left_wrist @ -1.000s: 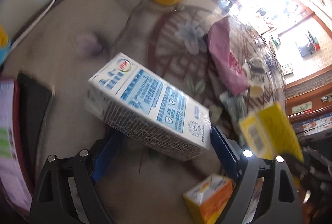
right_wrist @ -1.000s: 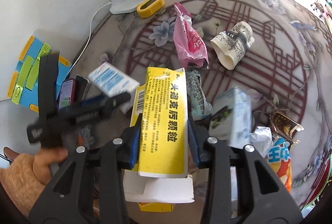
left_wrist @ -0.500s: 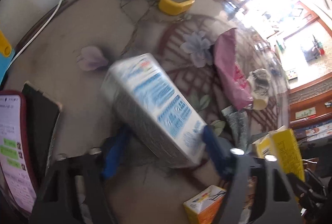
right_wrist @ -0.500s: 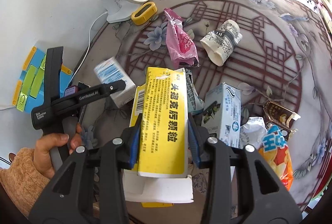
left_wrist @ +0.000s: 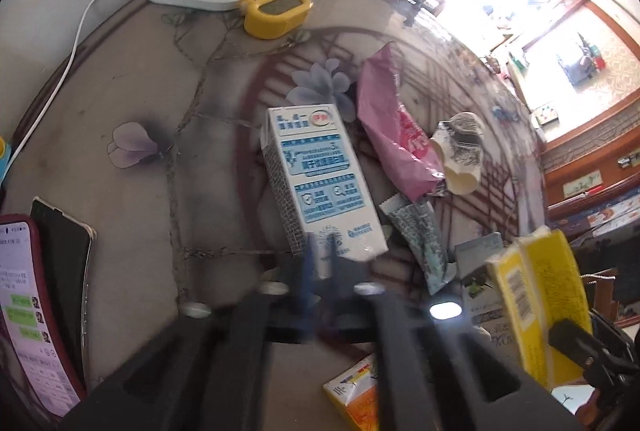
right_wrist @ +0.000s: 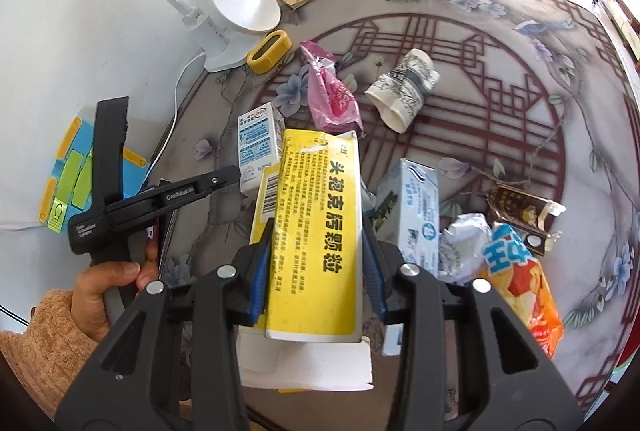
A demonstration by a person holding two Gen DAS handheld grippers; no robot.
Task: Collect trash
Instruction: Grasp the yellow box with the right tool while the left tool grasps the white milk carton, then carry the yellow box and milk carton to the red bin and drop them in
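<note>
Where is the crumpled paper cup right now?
In the right wrist view, the paper cup lies on its side on the table, right of the pink bag.

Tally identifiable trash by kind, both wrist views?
Cartons and boxes: 4 (blue-and-white milk carton, pale-blue carton, yellow cardboard box, orange box)
Wrappers and bags: 5 (pink plastic wrapper, grey-green sachet, brown packet, white crumpled wrapper, orange snack bag)
Crushed patterned paper cups: 1
Total: 10
Unclear white piece under yellow box: uncounted
</note>
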